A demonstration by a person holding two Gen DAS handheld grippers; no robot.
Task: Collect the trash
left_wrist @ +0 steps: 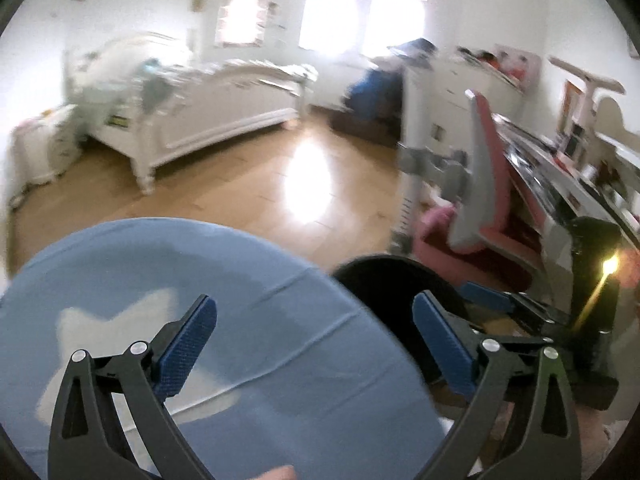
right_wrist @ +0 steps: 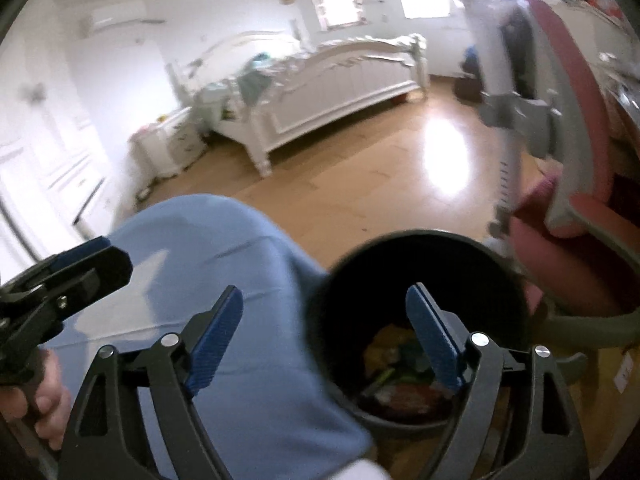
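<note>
A black round trash bin stands on the floor just below my right gripper. Colourful wrappers and scraps lie at its bottom. That gripper is open and holds nothing, with its right finger over the bin's mouth. My left gripper is open and empty too. It hovers over a blue fabric surface with a white star, and the bin is at its right. In the right wrist view the left gripper shows at the left edge, gripped by a hand.
A pink and grey chair stands close to the bin on the right, in front of a cluttered desk. A white bed and a small nightstand stand across the wooden floor. White cabinets are at the back right.
</note>
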